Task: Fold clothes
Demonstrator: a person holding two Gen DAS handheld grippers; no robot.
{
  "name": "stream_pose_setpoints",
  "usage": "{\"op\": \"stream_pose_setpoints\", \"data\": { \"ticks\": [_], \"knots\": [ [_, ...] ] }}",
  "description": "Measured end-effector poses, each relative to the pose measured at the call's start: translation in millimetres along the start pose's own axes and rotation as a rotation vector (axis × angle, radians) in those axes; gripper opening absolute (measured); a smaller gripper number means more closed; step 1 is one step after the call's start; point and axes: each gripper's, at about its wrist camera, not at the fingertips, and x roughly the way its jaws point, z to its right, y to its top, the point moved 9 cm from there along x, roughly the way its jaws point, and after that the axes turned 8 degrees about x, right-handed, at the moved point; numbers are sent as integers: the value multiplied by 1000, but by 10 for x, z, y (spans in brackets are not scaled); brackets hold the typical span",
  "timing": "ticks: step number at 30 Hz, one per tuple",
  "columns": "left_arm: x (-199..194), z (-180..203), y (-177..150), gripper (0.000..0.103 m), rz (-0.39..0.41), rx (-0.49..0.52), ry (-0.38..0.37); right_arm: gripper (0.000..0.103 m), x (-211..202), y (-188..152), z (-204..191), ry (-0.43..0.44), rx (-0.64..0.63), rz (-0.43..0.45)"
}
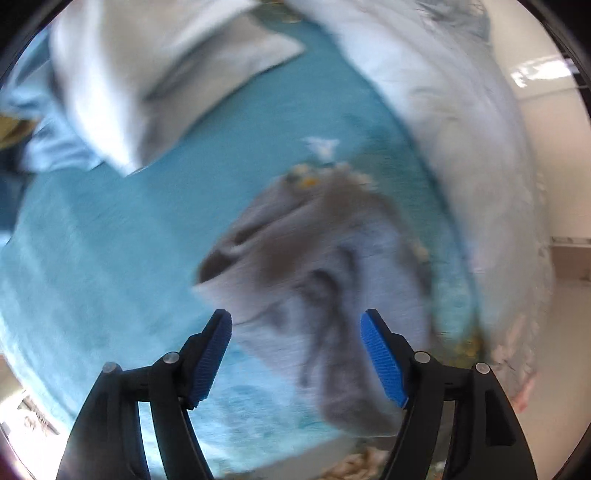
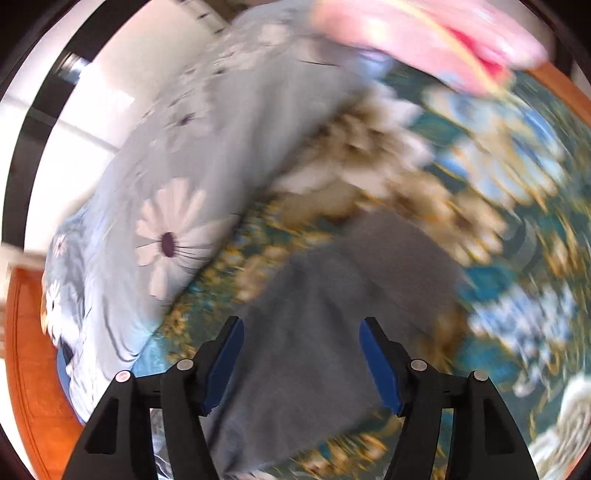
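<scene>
A grey garment (image 1: 314,273) lies crumpled on a teal bedsheet (image 1: 110,236), blurred by motion. My left gripper (image 1: 295,328) hangs above its near part, jaws wide apart, blue pads (image 1: 384,362) not touching the cloth. In the right wrist view the same grey garment (image 2: 325,314) spreads over a floral bedcover (image 2: 498,206). My right gripper (image 2: 301,336) stands open over it, nothing pinched between its blue pads (image 2: 221,365).
A light grey pillow (image 1: 122,85) and a pale quilt (image 1: 454,122) lie at the back of the bed. A daisy-print quilt (image 2: 177,206) bunches at left, a pink cloth (image 2: 436,33) at top. A wooden bed frame (image 2: 26,362) and pale floor (image 1: 565,314) border the bed.
</scene>
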Motion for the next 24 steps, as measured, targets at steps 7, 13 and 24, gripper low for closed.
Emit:
{"op": "stream_pose_setpoints", "data": {
  "ticks": [7,13,24],
  "knots": [
    [355,-216,-265,74,-20,-183,-198,68,214,-222,542,40,197,-54],
    [521,-142,-74,74,15,-179,-220,68,431,-116,442,115,267,-46],
    [673,-275,87,74,51,-303,-281,42,719,-68,308,151,275,-78]
  ]
}}
